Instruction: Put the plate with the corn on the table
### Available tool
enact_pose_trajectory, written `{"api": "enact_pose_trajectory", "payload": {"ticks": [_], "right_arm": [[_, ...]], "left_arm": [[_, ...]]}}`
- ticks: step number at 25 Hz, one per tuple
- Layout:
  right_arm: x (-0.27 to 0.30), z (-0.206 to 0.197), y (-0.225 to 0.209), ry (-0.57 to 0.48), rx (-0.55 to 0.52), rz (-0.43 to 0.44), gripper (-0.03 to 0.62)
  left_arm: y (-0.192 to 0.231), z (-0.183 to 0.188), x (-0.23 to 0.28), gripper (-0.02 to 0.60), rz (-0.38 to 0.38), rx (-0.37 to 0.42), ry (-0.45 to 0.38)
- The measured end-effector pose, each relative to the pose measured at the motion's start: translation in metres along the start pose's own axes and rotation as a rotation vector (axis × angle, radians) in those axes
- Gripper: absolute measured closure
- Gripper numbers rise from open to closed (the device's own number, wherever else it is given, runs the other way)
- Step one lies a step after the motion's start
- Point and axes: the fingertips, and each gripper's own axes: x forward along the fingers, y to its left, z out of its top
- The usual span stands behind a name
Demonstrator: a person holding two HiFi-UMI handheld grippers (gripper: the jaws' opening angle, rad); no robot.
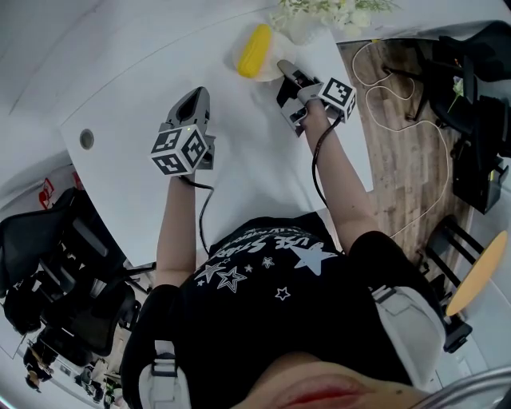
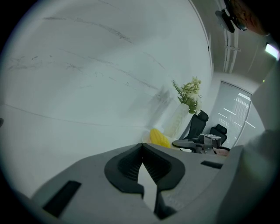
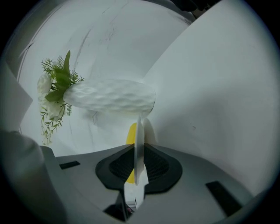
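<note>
A white plate [image 1: 270, 73] carrying a yellow corn cob [image 1: 255, 49] is at the far end of the white table [image 1: 239, 168], close to a vase. My right gripper [image 1: 286, 69] is shut on the plate's near rim. In the right gripper view the plate [image 3: 139, 140] shows edge-on between the pads, with the corn [image 3: 131, 133] behind it. I cannot tell whether the plate rests on the table or hangs just above it. My left gripper [image 1: 194, 99] hovers over the middle of the table, its jaws meeting at the tips with nothing in them [image 2: 141, 151]. From there the corn [image 2: 159, 138] shows far off.
A white textured vase [image 3: 111, 98] with flowers [image 1: 319, 9] stands right behind the plate. A round cable hole [image 1: 86, 139] is in the table's left part. Black office chairs [image 1: 56, 272] stand at the left, and a cable [image 1: 391, 96] lies on the wooden floor at the right.
</note>
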Motion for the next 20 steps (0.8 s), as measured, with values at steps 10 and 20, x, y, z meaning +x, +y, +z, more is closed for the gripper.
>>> {"api": "enact_pose_trajectory", "payload": {"ticks": [10, 20], "right_arm": [[0.0061, 0.0045, -0.0017, -0.032, -0.013, -0.155, 0.56], [0.0068, 0.0049, -0.0083, -0.003, -0.138, -0.317, 0.572]], "left_arm": [[0.0035, -0.0006, -0.002, 0.575, 0.008, -0.005, -0.003], [-0.0031, -0.0002, -0.0029, 0.575, 0.001, 0.0, -0.009]]}}
